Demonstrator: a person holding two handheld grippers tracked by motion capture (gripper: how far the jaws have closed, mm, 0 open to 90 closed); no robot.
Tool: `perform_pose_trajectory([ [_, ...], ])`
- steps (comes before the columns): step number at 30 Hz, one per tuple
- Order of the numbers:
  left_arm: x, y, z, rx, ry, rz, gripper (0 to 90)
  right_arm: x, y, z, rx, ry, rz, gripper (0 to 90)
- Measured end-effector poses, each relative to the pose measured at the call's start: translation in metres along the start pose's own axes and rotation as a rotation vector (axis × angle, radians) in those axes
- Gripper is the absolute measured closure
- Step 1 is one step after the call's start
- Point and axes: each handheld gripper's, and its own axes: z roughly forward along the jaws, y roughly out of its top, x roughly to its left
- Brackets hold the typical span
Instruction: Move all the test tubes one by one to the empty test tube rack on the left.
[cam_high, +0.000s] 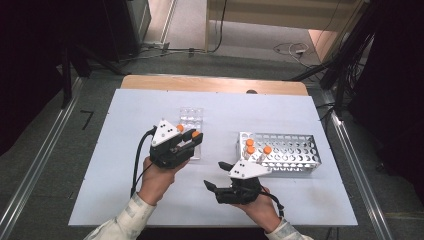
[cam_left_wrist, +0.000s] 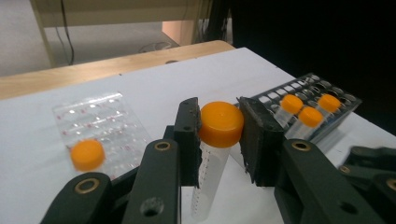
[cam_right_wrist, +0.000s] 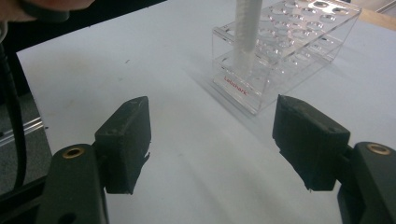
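My left gripper (cam_high: 194, 137) is shut on the orange cap of a clear tube (cam_left_wrist: 221, 123), which hangs upright at the right edge of a clear plastic rack (cam_high: 191, 120). A second orange-capped tube (cam_left_wrist: 87, 154) stands at that rack's near end. In the right gripper view a tube (cam_right_wrist: 245, 32) stands in the clear rack (cam_right_wrist: 289, 42), its top cut off. My right gripper (cam_high: 214, 176) is open and empty low over the table, pointing at that rack. A white perforated rack (cam_high: 287, 150) holds three orange-capped tubes (cam_high: 250, 146).
The white board (cam_high: 125, 190) covers a wooden table (cam_high: 210, 82) whose far edge shows. The perforated rack (cam_left_wrist: 322, 86) sits right of both grippers. A black cable (cam_high: 136, 160) trails from the left gripper. Floor rails and cables lie around the table.
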Motion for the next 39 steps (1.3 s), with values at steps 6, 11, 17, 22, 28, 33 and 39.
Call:
perform_pose_trajectory([
  [6,0.009,0.014,0.006,-0.013,0.047,0.001,69.0,-0.001,-0.004,-0.007,-0.006,-0.001,0.006,26.5],
  [11,0.018,0.021,0.012,-0.023,0.084,-0.007,69.0,-0.003,-0.006,-0.009,-0.006,-0.005,0.014,26.5],
  [17,0.026,0.021,0.017,-0.024,0.120,-0.008,69.0,-0.004,-0.006,-0.009,-0.007,-0.004,0.020,26.5],
  [22,0.032,0.021,0.022,-0.026,0.139,-0.018,69.0,-0.004,-0.007,-0.009,-0.007,-0.005,0.021,26.6],
  [28,0.032,0.018,0.027,-0.020,0.157,-0.010,69.0,-0.005,-0.007,-0.009,-0.007,-0.005,0.025,26.6],
  [33,0.035,0.013,0.031,-0.008,0.170,-0.008,69.0,-0.005,-0.008,-0.009,-0.006,-0.005,0.022,26.6],
  [39,0.036,0.006,0.036,0.010,0.179,-0.007,69.0,-0.005,-0.008,-0.009,-0.006,-0.004,0.022,26.6],
])
